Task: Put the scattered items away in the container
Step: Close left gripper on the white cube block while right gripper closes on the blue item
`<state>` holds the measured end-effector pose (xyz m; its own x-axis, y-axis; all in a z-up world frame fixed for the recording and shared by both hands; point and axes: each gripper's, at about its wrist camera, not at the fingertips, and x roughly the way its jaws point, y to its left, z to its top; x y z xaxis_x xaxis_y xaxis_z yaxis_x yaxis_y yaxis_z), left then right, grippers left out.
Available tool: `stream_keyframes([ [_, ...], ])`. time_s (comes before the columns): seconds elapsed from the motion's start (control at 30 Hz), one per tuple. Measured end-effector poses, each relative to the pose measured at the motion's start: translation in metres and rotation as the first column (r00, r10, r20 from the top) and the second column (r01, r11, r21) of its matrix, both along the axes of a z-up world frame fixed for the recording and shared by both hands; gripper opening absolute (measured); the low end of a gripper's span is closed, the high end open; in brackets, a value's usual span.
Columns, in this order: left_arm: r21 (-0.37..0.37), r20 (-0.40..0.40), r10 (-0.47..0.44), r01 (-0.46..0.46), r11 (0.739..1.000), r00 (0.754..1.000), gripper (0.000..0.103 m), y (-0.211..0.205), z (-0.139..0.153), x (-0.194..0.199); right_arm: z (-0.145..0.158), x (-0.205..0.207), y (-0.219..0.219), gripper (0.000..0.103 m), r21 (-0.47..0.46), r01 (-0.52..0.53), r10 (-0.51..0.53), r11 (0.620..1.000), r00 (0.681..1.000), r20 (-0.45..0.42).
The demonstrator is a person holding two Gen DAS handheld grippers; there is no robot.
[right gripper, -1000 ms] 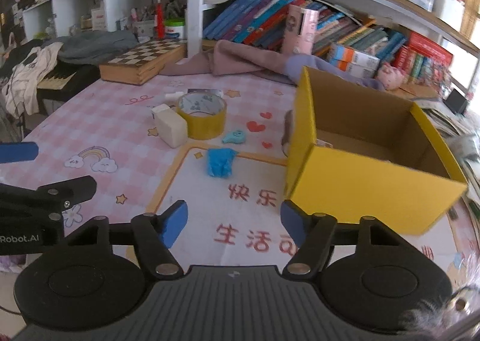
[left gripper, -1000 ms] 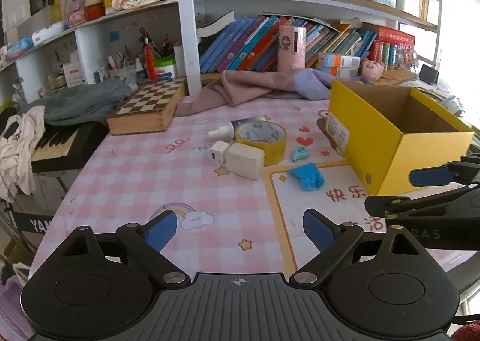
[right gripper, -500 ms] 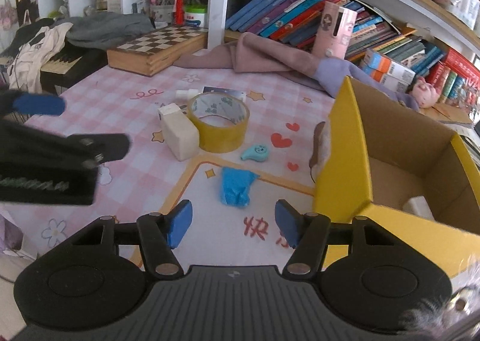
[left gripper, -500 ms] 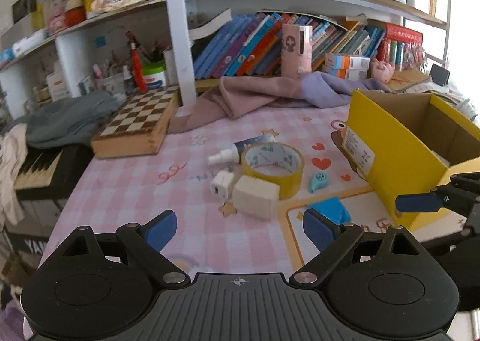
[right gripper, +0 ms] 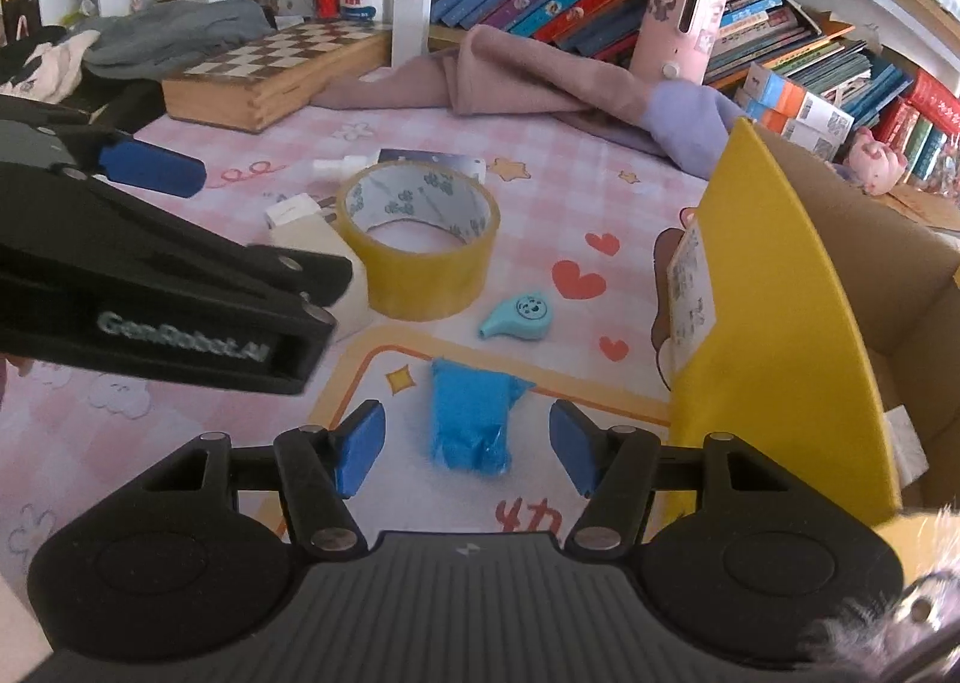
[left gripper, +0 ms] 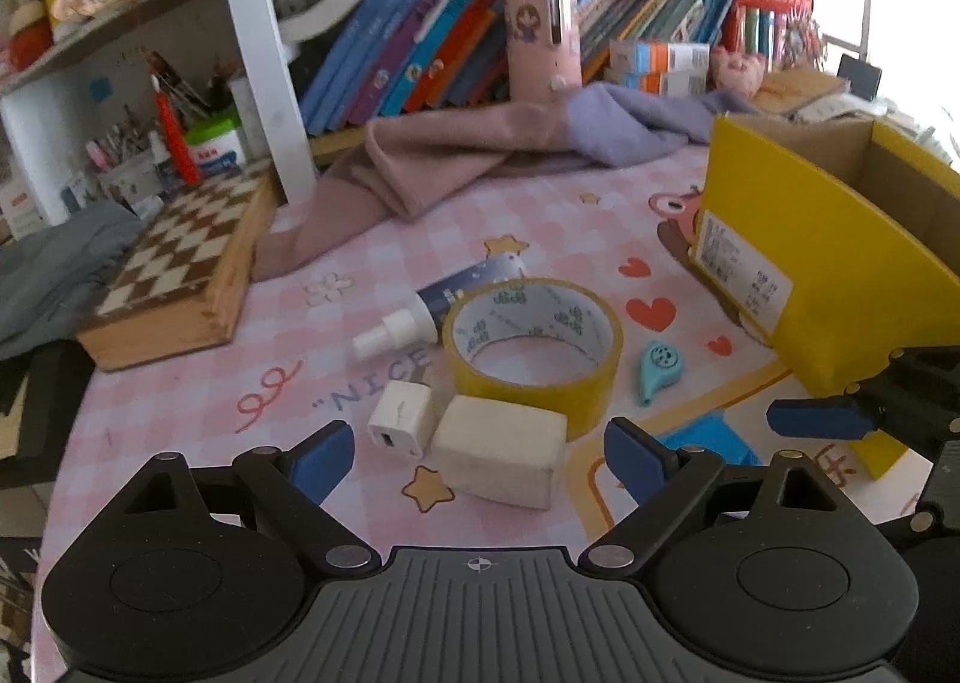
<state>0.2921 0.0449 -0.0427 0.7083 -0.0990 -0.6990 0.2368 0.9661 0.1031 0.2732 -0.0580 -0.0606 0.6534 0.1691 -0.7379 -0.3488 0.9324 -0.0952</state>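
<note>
We hold both grippers low over the pink checked surface (left gripper: pixel 180 395), where the scattered items lie just left of the yellow box (left gripper: pixel 840 287) standing open at the right. Our left gripper (left gripper: pixel 477 455) has its jaws wide and easing inward, with nothing pressed between them; the cream block (left gripper: pixel 501 458) sits between its blue pads, its long axis running across the view, and the small white charger (left gripper: pixel 401 420) touches the block's left end. Behind them the yellow tape roll (left gripper: pixel 531 350) lies flat, its hole facing up, and the white spray tube (left gripper: pixel 420 317) lies tilted, nozzle toward the lower left, its tail tucked behind the roll. The teal whistle-shaped piece (right gripper: pixel 519 315) points its narrow end down and left in the right wrist view. Our right gripper (right gripper: pixel 468 446) is open with no contact, framing the crumpled blue packet (right gripper: pixel 471 422), whose long axis runs away from the camera. The left gripper shows at the left of that view, hanging over the block. Compared with a second ago, both grippers have come forward and lower: the items then lay well ahead of the fingers, and the blue packet now sits between the right gripper's pads. A chessboard box (left gripper: pixel 180 275) and a pink cloth (left gripper: pixel 420 167) lie at the back.
</note>
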Motion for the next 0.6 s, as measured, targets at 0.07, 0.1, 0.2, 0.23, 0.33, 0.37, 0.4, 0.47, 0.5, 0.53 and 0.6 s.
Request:
stream_keyframes([
  [0.07,-0.006,-0.025,-0.012,0.012,1.000,1.000,0.086,-0.002,-0.006,0.007,-0.003,0.005,0.000,0.058,-0.004,0.001,-0.001,1.000,1.000,-0.009],
  [0.1,-0.008,-0.034,-0.016,0.015,1.000,0.999,0.085,-0.003,-0.009,0.009,-0.005,0.007,0.000,0.057,-0.006,0.002,-0.002,1.000,1.000,-0.015],
  [0.2,-0.006,-0.055,-0.022,0.022,1.000,0.998,0.081,-0.007,-0.017,0.016,-0.010,0.012,-0.001,0.056,-0.009,0.008,-0.008,1.000,0.999,-0.034],
  [0.23,-0.005,-0.062,-0.022,0.022,1.000,0.998,0.079,-0.008,-0.019,0.018,-0.012,0.014,-0.001,0.055,-0.009,0.010,-0.010,1.000,0.999,-0.040],
  [0.33,-0.008,-0.082,-0.015,0.015,1.000,0.996,0.066,-0.009,-0.024,0.024,-0.014,0.017,-0.002,0.055,-0.003,0.010,-0.010,1.000,0.999,-0.041],
  [0.37,-0.011,-0.091,-0.012,0.012,1.000,0.996,0.061,-0.009,-0.026,0.026,-0.014,0.018,-0.002,0.055,-0.002,0.007,-0.007,1.000,0.999,-0.039],
  [0.4,-0.011,-0.098,-0.007,0.006,1.000,0.995,0.060,-0.009,-0.027,0.027,-0.014,0.019,-0.002,0.054,0.001,0.005,-0.005,1.000,0.999,-0.038],
  [0.47,-0.014,-0.100,0.002,-0.004,1.000,0.995,0.055,-0.007,-0.029,0.028,-0.015,0.020,-0.003,0.051,0.014,0.004,-0.004,1.000,0.999,-0.042],
  [0.5,-0.020,-0.098,0.004,-0.006,1.000,0.995,0.054,-0.006,-0.029,0.028,-0.015,0.020,-0.004,0.047,0.023,0.003,-0.002,1.000,0.999,-0.045],
  [0.53,-0.027,-0.098,0.008,-0.010,1.000,0.995,0.052,-0.005,-0.028,0.027,-0.015,0.020,-0.004,0.045,0.033,0.001,0.001,0.999,0.999,-0.048],
  [0.6,-0.033,-0.096,0.011,-0.015,0.999,0.995,0.050,-0.004,-0.027,0.025,-0.014,0.021,-0.004,0.029,0.048,0.000,0.002,0.999,0.998,-0.056],
])
